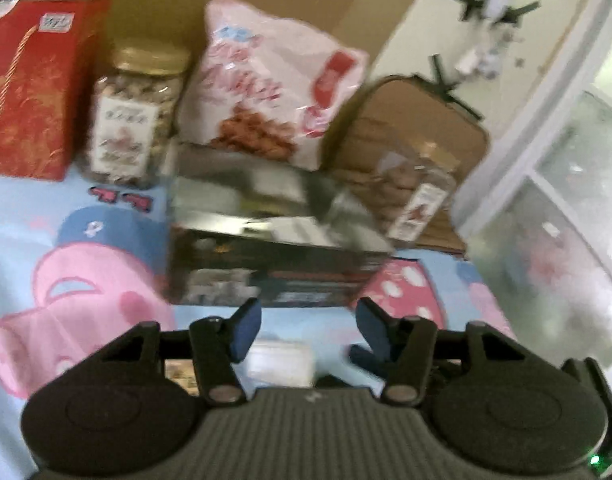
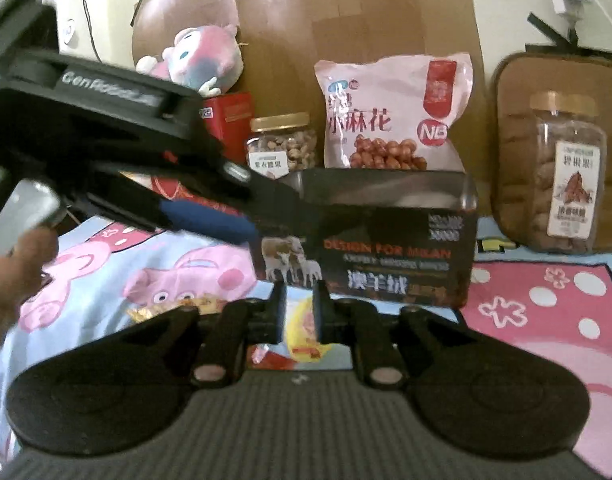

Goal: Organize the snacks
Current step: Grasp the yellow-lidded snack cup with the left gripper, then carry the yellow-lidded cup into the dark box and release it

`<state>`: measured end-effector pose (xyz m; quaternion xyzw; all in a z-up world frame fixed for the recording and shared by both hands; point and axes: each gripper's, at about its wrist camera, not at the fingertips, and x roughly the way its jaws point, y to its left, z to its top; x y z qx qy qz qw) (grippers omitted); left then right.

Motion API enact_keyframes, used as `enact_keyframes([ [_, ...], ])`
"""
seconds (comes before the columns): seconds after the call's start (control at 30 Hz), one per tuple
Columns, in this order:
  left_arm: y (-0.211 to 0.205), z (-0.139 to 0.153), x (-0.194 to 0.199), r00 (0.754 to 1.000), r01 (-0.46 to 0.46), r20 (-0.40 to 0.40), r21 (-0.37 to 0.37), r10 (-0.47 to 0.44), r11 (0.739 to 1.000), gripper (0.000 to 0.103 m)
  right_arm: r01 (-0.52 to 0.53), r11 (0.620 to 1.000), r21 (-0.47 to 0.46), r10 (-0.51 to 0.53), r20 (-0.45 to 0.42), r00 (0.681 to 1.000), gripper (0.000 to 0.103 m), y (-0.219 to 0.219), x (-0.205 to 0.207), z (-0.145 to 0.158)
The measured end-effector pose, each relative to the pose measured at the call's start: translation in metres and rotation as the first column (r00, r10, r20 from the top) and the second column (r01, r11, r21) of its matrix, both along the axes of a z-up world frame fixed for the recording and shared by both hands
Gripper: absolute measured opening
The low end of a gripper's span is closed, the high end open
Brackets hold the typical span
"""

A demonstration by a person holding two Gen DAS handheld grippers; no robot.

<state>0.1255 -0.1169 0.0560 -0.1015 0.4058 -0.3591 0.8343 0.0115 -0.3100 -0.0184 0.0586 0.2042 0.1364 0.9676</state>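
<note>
A black open-topped box (image 1: 273, 240) (image 2: 370, 240) stands on the cartoon-print cloth. My left gripper (image 1: 308, 320) is open and empty just in front of it; in the right wrist view it (image 2: 209, 216) reaches in from the left at the box's left edge. My right gripper (image 2: 298, 312) is nearly closed on a small yellow-and-red snack packet (image 2: 303, 334), held low before the box. Behind the box stand a pink snack bag (image 1: 273, 80) (image 2: 390, 116), a nut jar (image 1: 133, 116) (image 2: 283, 144) and a second jar (image 1: 418, 196) (image 2: 566, 176).
A red gift box (image 1: 29, 88) (image 2: 229, 120) stands at the back left with a plush toy (image 2: 201, 60) above it. A brown cushion (image 1: 418, 128) (image 2: 514, 140) leans behind the second jar. Small wrapped snacks (image 2: 173, 308) (image 1: 281, 360) lie on the cloth near the grippers.
</note>
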Motion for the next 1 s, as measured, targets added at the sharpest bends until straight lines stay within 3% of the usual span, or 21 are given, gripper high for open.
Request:
enact_keyframes([
  [0.03,-0.001,-0.005,0.005,1.0,0.002,-0.026,0.0,-0.002,1.0,0.054,-0.005,1.0,-0.006,0.005,-0.014,1.0,0.049,-0.002,0.003,-0.003],
  [0.13,-0.011,-0.022,0.014,0.995,0.031,-0.098,-0.006,-0.031,1.0,0.057,-0.014,1.0,-0.01,0.014,-0.067,0.998,0.053,-0.001,0.014,-0.01],
  [0.2,-0.02,-0.032,0.016,0.993,0.04,-0.108,0.03,-0.037,0.999,0.057,-0.032,0.999,0.015,0.033,-0.104,0.994,0.06,-0.002,0.025,-0.015],
  [0.27,-0.026,-0.043,0.017,0.992,0.037,-0.124,0.073,-0.027,0.997,0.057,-0.039,0.999,0.018,0.042,-0.141,0.989,0.062,-0.001,0.036,-0.019],
  [0.37,-0.027,-0.059,0.017,0.987,0.044,-0.159,0.076,-0.032,0.996,0.049,-0.066,0.998,0.019,0.068,-0.164,0.984,0.062,0.001,0.044,-0.019],
  [0.4,-0.028,-0.058,0.014,0.989,0.044,-0.142,0.086,-0.032,0.995,0.049,-0.083,0.996,0.015,0.084,-0.161,0.983,0.048,0.003,0.043,-0.019],
  [0.43,-0.029,-0.057,0.012,0.99,0.045,-0.139,0.089,-0.032,0.995,0.049,-0.09,0.996,0.009,0.09,-0.157,0.984,0.047,0.005,0.042,-0.019],
  [0.53,-0.024,-0.047,0.008,0.989,0.048,-0.143,0.067,-0.038,0.997,0.048,-0.075,0.997,-0.012,0.074,-0.098,0.992,0.047,0.006,0.031,-0.015],
  [0.67,-0.021,-0.004,-0.001,0.999,0.054,-0.006,0.029,-0.054,0.998,0.048,-0.049,0.999,-0.016,0.05,0.022,0.999,0.047,0.006,0.017,0.013],
  [0.8,-0.022,0.026,0.021,0.997,0.02,0.08,0.012,-0.021,1.0,0.048,-0.033,0.999,-0.01,0.034,0.128,0.991,0.047,0.005,0.033,0.048],
  [0.9,-0.029,0.02,0.053,0.998,-0.018,0.059,0.031,0.016,0.999,0.048,-0.02,1.0,-0.017,0.022,0.132,0.991,0.047,0.007,0.069,0.054],
  [1.0,-0.033,0.007,0.076,0.998,-0.055,0.026,0.063,0.054,0.996,0.048,-0.024,1.0,-0.014,0.025,0.078,0.997,0.047,0.01,0.098,0.047],
])
